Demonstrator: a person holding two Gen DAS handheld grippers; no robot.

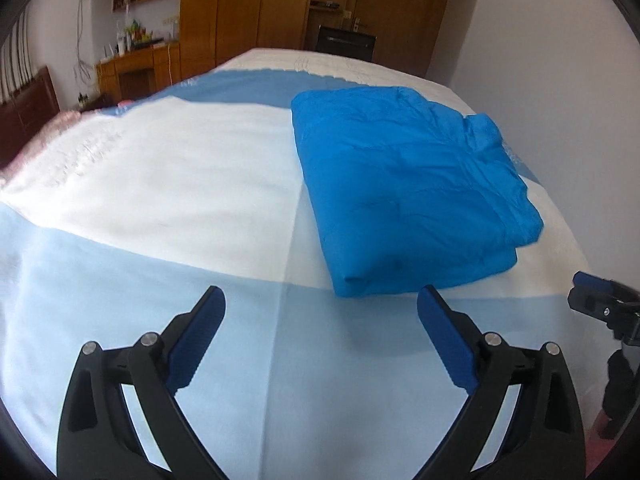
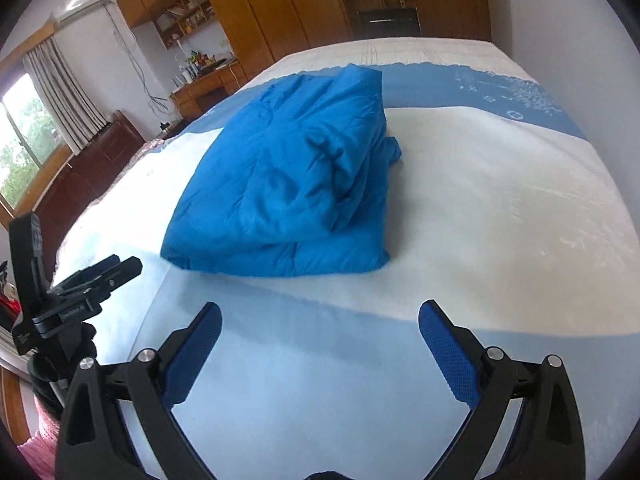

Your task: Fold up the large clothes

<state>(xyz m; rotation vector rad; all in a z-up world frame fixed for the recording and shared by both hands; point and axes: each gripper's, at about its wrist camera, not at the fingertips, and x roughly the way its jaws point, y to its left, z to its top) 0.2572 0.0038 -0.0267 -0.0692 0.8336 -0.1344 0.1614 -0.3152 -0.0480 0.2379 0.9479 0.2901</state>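
Left tool (image 1: 320, 300) and right tool (image 2: 320, 316) hang wide open and empty, short of the blue padded garment (image 1: 404, 192), folded into a thick bundle on the bed (image 1: 180, 184). It lies ahead-right of the left tool, ahead-left of the right, roughly equidistant.

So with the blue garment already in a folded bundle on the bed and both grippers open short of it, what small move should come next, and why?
Probably a slight retreat of both grippers. The blue garment lies as a compact folded bundle on the bed. The left gripper and right gripper are open, empty and apart from it. One loose lump shows at its right edge; tucking that in first would be optional.
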